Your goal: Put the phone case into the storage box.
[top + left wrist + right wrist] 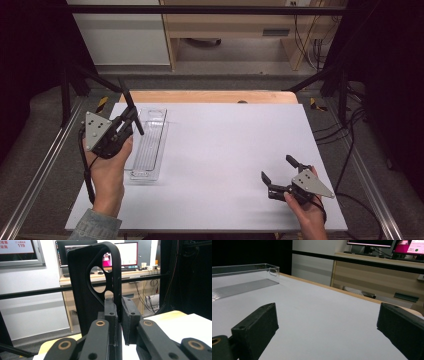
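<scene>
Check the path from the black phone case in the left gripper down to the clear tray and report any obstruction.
Nothing visible blocks it. The left gripper holds the black phone case upright over the clear tray, whose floor looks bare. The right gripper is far off.

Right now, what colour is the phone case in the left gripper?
The phone case is plain black, seen best in the left gripper view.

A big white table (215, 150) sits in the middle — it has a wooden edge at the back. Behind it stands a wooden desk (372, 275) with screens (125, 252) on top.
</scene>
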Available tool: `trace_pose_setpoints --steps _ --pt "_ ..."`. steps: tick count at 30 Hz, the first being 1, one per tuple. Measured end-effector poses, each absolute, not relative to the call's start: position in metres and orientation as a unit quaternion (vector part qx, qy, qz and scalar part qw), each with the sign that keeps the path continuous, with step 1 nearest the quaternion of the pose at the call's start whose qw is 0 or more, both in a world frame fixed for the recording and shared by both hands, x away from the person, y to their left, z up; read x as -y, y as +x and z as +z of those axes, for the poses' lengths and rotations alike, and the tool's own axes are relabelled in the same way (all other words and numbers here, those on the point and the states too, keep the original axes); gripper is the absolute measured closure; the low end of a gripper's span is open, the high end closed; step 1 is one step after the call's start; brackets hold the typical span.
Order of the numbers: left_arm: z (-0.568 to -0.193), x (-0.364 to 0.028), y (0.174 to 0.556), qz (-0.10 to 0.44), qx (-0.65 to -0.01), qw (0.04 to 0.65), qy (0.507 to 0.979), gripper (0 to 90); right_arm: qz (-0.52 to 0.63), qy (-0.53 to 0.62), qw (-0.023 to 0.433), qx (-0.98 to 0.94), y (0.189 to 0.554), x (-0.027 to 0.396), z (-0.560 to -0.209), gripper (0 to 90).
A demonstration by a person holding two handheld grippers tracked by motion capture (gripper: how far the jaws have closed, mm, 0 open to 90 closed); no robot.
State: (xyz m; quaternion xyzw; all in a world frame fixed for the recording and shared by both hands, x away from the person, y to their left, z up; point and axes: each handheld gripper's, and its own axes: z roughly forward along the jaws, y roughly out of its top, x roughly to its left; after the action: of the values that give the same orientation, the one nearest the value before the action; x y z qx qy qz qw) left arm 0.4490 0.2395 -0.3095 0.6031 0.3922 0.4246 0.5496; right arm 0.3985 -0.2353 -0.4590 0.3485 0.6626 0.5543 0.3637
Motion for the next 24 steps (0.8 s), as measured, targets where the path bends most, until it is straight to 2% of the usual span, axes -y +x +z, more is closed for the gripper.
trace_pose_setpoints --steps 24 --pt "-0.31 -0.228 0.473 0.407 -0.412 0.548 0.604 83.1 0.556 0.337 0.374 -0.662 0.398 0.234 -0.46 3.4"
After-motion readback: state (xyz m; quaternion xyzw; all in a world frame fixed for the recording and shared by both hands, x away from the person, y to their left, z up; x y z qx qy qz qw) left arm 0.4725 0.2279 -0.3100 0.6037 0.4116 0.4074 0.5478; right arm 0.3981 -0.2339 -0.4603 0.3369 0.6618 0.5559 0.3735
